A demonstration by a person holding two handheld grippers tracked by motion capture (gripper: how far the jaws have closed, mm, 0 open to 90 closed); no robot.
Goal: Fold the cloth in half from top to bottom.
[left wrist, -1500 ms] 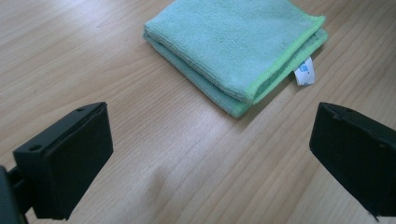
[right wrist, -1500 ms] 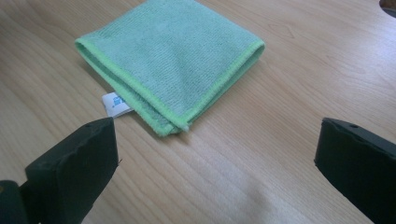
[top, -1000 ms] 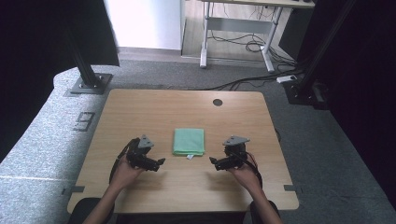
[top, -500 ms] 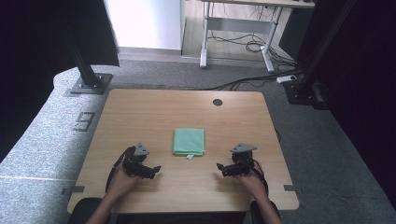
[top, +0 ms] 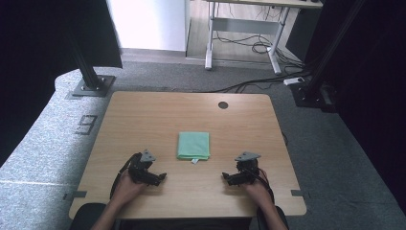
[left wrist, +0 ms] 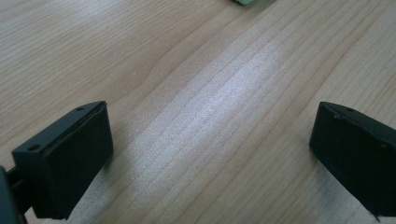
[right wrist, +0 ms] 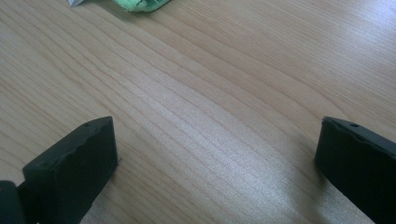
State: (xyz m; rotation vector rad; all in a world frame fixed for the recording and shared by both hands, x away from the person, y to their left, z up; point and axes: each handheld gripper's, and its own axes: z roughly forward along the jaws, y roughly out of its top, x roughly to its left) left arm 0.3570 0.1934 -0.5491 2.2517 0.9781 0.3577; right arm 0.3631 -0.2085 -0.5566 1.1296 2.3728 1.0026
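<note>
currently i have the folded green cloth flat on the wooden table, a small white tag at its near edge. left gripper sits near and left of the cloth, jaws spread wide over bare wood, holding nothing. right gripper sits near and right of the cloth, jaws equally wide, empty. neither touches the cloth.
</note>
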